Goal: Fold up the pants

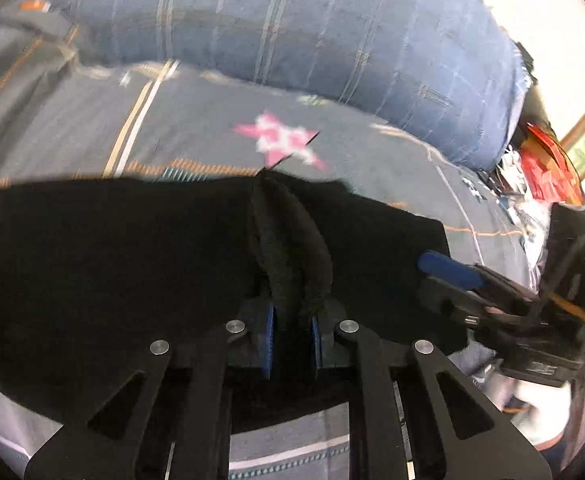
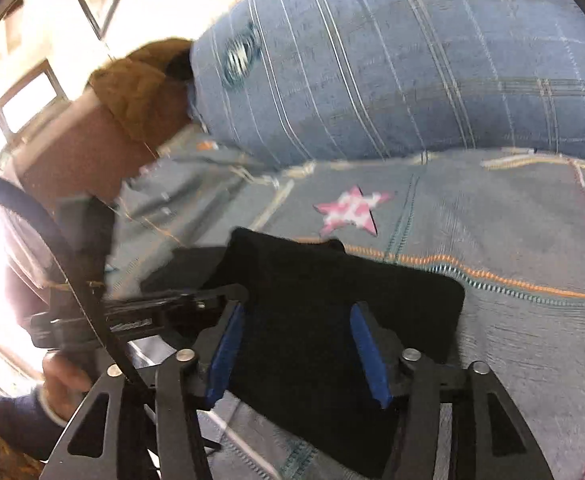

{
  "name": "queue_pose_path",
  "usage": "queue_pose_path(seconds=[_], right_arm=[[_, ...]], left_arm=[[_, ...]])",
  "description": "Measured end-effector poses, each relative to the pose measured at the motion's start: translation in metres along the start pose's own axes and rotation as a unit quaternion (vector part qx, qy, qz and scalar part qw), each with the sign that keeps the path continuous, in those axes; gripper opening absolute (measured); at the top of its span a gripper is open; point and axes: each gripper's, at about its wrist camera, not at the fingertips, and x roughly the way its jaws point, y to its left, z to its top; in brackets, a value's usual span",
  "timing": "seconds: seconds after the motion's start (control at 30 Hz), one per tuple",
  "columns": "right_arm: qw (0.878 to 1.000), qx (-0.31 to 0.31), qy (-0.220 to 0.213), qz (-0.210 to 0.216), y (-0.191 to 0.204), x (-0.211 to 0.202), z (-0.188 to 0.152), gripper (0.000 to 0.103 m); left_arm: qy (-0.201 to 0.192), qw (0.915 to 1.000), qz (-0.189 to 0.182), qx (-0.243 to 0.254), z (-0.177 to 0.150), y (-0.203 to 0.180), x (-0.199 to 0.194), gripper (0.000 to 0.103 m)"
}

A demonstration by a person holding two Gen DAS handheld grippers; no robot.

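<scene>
1. A bed point(image 2: 512, 340) with a grey quilt bearing a pink star point(image 2: 350, 210) carried everything.
2. Black pants point(image 2: 312, 320) lay folded on it, under the right gripper point(image 2: 298, 356).
3. A blue plaid pillow point(image 2: 392, 72) rested beyond the pants.

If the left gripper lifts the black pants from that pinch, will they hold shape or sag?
Probably sag: the black pants bunch into a soft ridge between the left gripper pads, so they look limp. Likely light, too. The right gripper is open over them, giving no support.
</scene>
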Motion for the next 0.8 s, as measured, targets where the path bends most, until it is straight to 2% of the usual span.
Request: queue_pose_path(seconds=[0.1,0.3,0.37,0.5,0.63,0.7,0.77,0.8], right_arm=[[0.999,-0.002,0.031,-0.014,-0.005,0.021,-0.006,0.054],[1.000,-0.006,0.015,-0.021,0.005,0.011,0.003,0.054],[1.000,-0.018,0.006,-0.010,0.016,0.008,0.010,0.054],[0.999,-0.050,0.016,0.006,0.038,0.021,0.018,0.054],[0.996,-0.087,0.034,-0.003,0.061,0.051,0.024,0.054],[0.991,-0.119,0.040,-0.041,0.072,0.070,0.026,0.054],[0.984,-0.150,0.056,-0.072,0.081,0.093,0.023,0.055],[0.982,-0.160,0.063,-0.080,0.084,0.099,0.021,0.057]], left_arm=[[-0.002,0.9999,0.005,-0.009,-0.007,0.010,-0.010,0.019],[-0.022,0.9990,0.037,-0.015,-0.013,0.019,-0.032,0.019],[-0.030,0.9981,0.049,-0.022,-0.016,0.025,-0.038,0.019],[-0.046,0.9957,0.057,-0.057,-0.026,0.045,-0.056,0.019],[-0.078,0.9895,0.062,-0.105,-0.039,0.073,-0.081,0.019],[-0.092,0.9851,0.071,-0.128,-0.048,0.088,-0.093,0.025],[-0.099,0.9823,0.070,-0.143,-0.054,0.099,-0.100,0.044],[-0.102,0.9807,0.065,-0.153,-0.058,0.105,-0.104,0.046]])
